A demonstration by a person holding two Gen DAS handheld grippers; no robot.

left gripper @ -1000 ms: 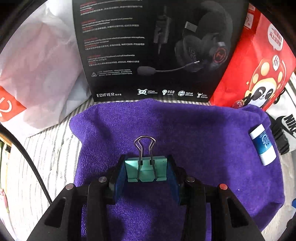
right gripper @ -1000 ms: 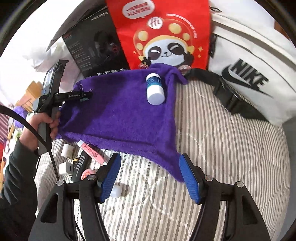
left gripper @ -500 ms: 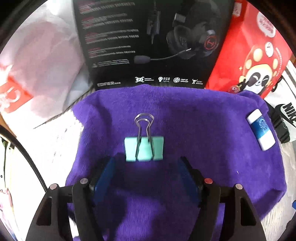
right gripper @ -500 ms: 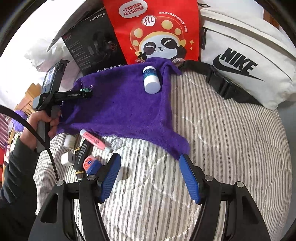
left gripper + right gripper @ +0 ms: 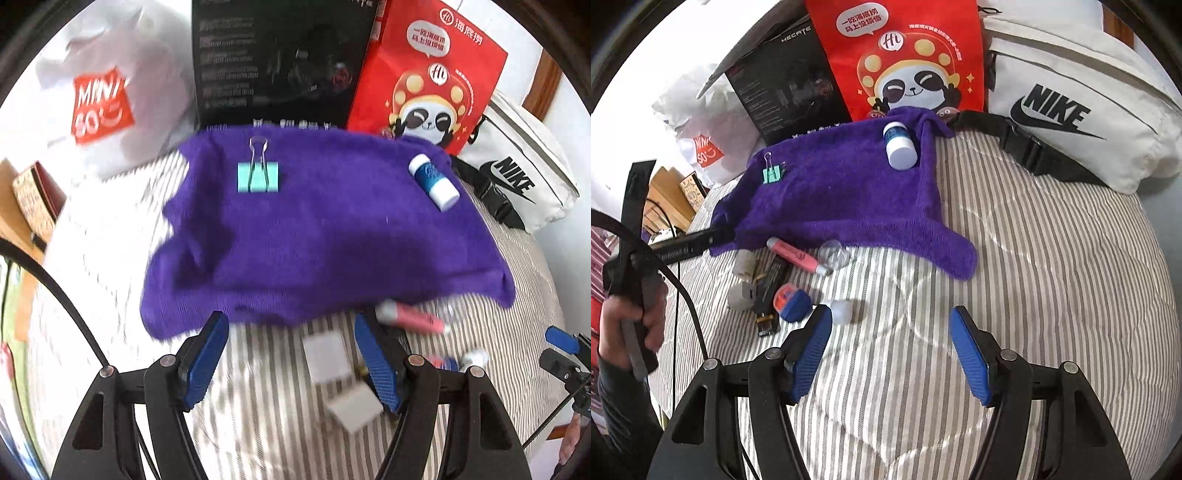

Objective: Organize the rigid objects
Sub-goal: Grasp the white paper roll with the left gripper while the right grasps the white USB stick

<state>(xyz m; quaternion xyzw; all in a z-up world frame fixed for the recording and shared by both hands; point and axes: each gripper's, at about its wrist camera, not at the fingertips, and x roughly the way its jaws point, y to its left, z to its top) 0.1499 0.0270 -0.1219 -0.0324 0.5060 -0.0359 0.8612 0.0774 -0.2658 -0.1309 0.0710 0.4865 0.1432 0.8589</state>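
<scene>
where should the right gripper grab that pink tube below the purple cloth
Take the pink tube across its middle, from above, jaws square to its length. It lies flat and slanted on the striped bedding, body narrow, with the clear cap close by its lower end.

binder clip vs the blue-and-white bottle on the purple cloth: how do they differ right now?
The binder clip is mint green with wire handles; the bottle is blue with white ends and rounded. The clip is flat and boxy, handles pointing toward the black box; the bottle lies on its side, angled. The clip sits near the purple cloth's left back corner, the bottle near the right back corner. Both rest on the cloth, untouched by either gripper.
</scene>
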